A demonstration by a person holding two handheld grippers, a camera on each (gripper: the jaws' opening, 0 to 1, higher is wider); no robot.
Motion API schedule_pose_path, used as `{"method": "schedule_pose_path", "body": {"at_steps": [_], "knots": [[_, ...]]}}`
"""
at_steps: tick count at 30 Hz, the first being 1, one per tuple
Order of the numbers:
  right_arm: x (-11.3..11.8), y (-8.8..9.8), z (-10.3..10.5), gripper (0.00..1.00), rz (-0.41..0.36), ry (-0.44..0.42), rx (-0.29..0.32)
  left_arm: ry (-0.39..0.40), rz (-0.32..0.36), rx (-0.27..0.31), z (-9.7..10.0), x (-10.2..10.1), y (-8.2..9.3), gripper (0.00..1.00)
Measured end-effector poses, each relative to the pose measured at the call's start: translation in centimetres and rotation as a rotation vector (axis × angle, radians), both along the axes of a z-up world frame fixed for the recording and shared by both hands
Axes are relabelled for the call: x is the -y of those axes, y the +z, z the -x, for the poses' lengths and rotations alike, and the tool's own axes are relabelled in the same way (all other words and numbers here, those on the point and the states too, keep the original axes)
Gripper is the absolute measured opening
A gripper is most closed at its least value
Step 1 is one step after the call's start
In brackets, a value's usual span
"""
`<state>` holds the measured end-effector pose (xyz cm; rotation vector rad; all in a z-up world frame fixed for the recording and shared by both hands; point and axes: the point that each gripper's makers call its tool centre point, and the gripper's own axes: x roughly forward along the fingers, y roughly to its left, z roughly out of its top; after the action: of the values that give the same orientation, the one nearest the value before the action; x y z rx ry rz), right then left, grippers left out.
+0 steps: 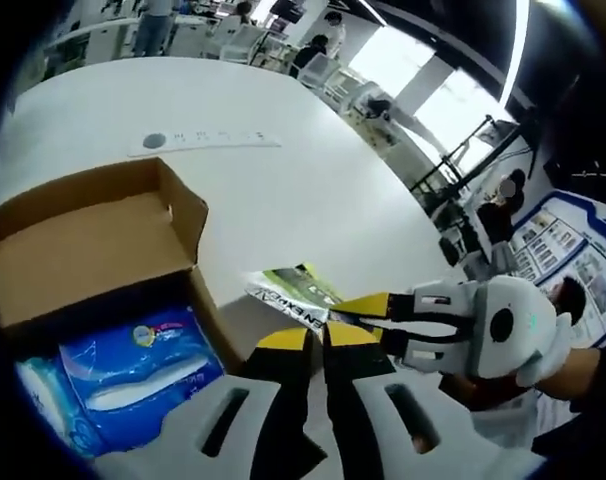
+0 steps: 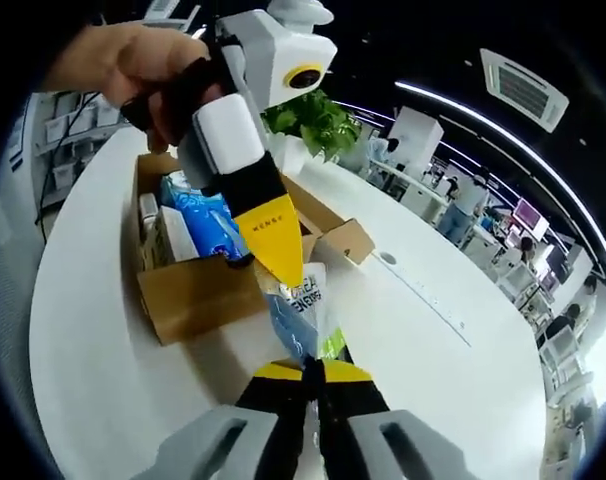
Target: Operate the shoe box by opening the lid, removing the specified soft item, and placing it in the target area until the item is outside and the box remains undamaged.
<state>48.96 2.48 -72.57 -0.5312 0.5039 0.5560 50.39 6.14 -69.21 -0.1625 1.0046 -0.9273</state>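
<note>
The brown cardboard shoe box (image 1: 93,250) stands open on the white table, lid flaps up, with blue soft packs (image 1: 133,370) inside. A green and white soft packet (image 1: 288,290) hangs outside the box over the table. My right gripper (image 1: 335,308) comes in from the right, shut on the packet's edge. My left gripper (image 1: 318,338) is shut, its yellow tips pinching the packet's near corner. In the right gripper view the packet (image 2: 303,320) runs from my right gripper (image 2: 313,372) up to my left gripper (image 2: 283,275), in front of the box (image 2: 193,290).
The round white table (image 1: 313,170) carries a long white strip with a dark disc (image 1: 203,140) beyond the box. A green plant (image 2: 318,120) stands behind the box. A hand (image 2: 133,65) holds the left gripper. Desks, chairs and people lie beyond the table.
</note>
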Motion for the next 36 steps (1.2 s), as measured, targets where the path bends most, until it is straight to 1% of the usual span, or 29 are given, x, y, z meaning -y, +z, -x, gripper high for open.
{"method": "schedule_pose_path", "body": {"at_steps": [5,9,13,19,27,31,34,36], "knots": [[0.0,-0.3,0.0,0.0,0.018,0.016,-0.001,-0.01,-0.003,0.038,-0.5,-0.9,0.5,0.07],[-0.2,-0.8,0.1,0.0,0.036,0.03,-0.009,0.006,0.01,0.06,-1.2,-1.8,1.1,0.09],[-0.4,-1.2,0.0,0.0,0.052,0.039,-0.017,0.014,0.003,0.071,-1.6,-2.8,1.3,0.09],[-0.4,-2.6,-0.1,0.0,0.091,0.05,-0.042,0.041,0.01,0.086,-1.6,-4.3,1.7,0.1],[-0.5,-4.0,-0.1,0.01,0.096,0.044,-0.077,0.075,0.005,0.101,-1.8,-6.7,2.0,0.1],[-0.9,-4.6,-0.1,0.03,0.095,0.043,-0.096,0.094,-0.003,0.11,-1.9,-8.2,2.1,0.1],[-1.1,-5.0,-0.2,0.04,0.082,0.022,-0.115,0.112,-0.005,0.112,-2.1,-9.4,2.1,0.1],[-1.3,-5.2,-0.3,0.05,0.077,0.018,-0.118,0.122,-0.008,0.123,-2.2,-10.2,2.2,0.1]]}}
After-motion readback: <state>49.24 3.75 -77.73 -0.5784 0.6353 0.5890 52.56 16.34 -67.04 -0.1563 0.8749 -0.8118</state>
